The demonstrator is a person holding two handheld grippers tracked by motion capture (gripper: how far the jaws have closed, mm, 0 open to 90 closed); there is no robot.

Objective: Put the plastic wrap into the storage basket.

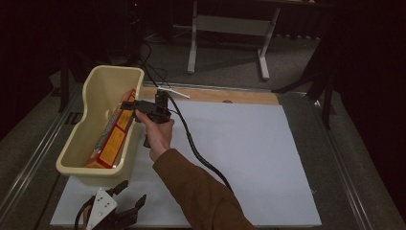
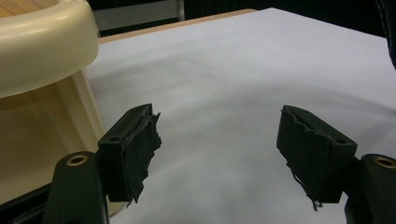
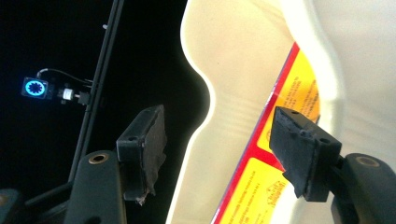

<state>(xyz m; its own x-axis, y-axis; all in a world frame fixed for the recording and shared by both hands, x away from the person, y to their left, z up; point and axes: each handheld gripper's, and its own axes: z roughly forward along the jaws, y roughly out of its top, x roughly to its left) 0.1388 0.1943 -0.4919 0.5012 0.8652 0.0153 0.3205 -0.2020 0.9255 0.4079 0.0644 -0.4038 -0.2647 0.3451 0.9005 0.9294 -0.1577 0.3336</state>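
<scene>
Down at the bottom edge of the high view sits the left claw point(image 1: 129, 203), low over the white sheet point(image 1: 239, 158) that covers the bench, its grey three-cornered plate point(image 1: 101, 206) facing up. Its jaws are spread wide with nothing between them; in the left gripper view you just see bare white sheet past the black pads point(image 2: 140, 144), with the cream tub's point(image 2: 42, 46) rounded rim just off to one side.

Further up, a hand point(image 1: 155, 136) in a brown sleeve point(image 1: 196, 191) holds the right claw point(image 1: 128, 105) out over the near rim of that cream plastic tub point(image 1: 103, 86), its cable point(image 1: 196, 148) trailing back across the sheet. Right gripper view looks along its jaws at the tub wall and the box: they're partly open, pads point(image 3: 299, 149) not pressing on anything, so it's got hold of nothing.

That red and yellow box point(image 1: 115, 136) is inside the tub, lying lengthwise and leaning against the wall nearest the hand. Looks like something silvery beside it in there, can't tell what.
</scene>
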